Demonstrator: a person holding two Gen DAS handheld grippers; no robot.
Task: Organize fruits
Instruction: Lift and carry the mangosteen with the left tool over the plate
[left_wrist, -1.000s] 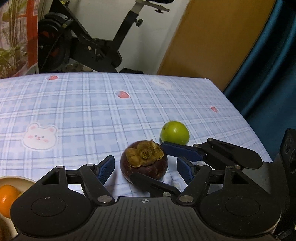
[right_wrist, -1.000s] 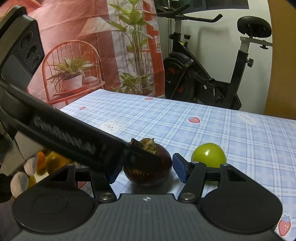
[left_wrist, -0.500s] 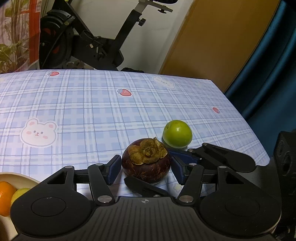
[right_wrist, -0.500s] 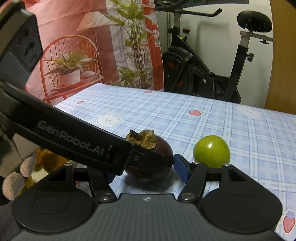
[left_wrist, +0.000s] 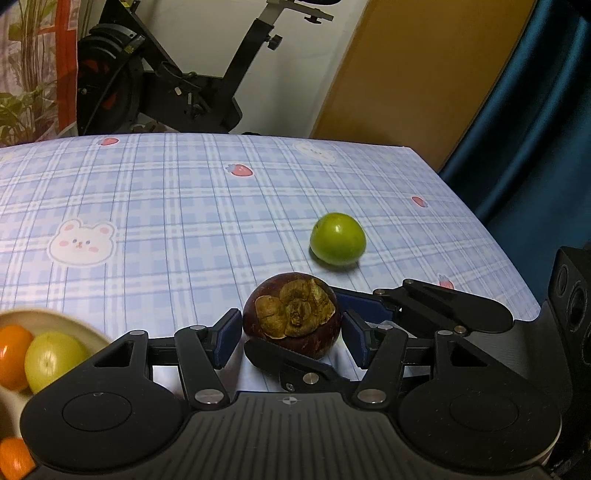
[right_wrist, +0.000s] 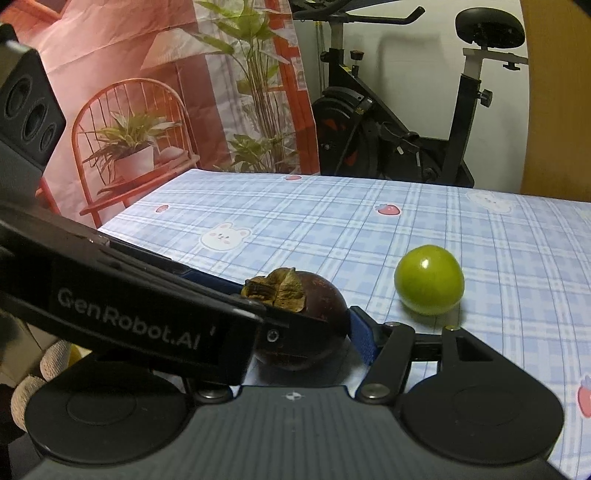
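A dark purple mangosteen (left_wrist: 291, 321) with a dry brown calyx sits between the blue pads of my left gripper (left_wrist: 291, 339), and both pads touch its sides. My right gripper (right_wrist: 299, 325) straddles the same mangosteen (right_wrist: 314, 325) crosswise. Its right pad (right_wrist: 364, 339) lies against the fruit, and its left finger is hidden behind the left gripper's arm (right_wrist: 147, 314). In the left wrist view, one of the right gripper's fingers (left_wrist: 295, 365) passes in front of the fruit. A green round fruit (left_wrist: 338, 239) (right_wrist: 428, 279) lies loose on the cloth just beyond.
A cream bowl (left_wrist: 79, 325) at the lower left holds an orange and a yellow-green fruit. The blue plaid tablecloth (left_wrist: 166, 221) ends at the right edge near a dark blue curtain (left_wrist: 535, 147). An exercise bike (right_wrist: 388, 129) stands behind the table.
The left jaws have narrowed from standing wide of the mangosteen to touching it. The calyx now tilts toward the left camera. The green fruit sits farther from both cameras.
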